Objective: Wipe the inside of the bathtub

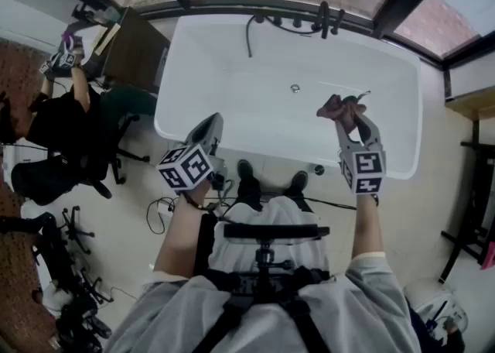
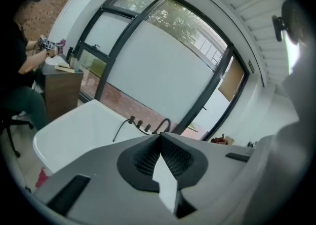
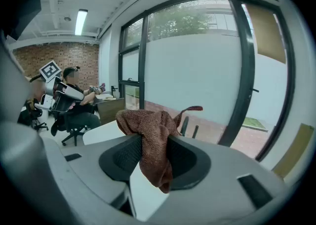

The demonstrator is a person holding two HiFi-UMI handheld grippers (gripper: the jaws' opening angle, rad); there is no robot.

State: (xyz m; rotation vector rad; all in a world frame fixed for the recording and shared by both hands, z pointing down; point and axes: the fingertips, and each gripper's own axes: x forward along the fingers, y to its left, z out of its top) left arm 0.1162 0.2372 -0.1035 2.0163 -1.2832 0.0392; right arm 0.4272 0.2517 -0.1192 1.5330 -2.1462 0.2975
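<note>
Bathtub (image 1: 232, 88): white, just ahead of you.
Right gripper (image 1: 352, 121): above bathtub's near rim, pinching brown cloth (image 1: 340, 105).
Left gripper (image 1: 210, 123): at bathtub's near rim, jaws pressed together, empty.
Risk: your cloth hangs in 1 bunched wad; scrubbing could drag it free.

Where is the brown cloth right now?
The crumpled brown terry cloth is clamped in the fingers of the right gripper, at the head view's right, held above the near right side of the white bathtub.
</note>
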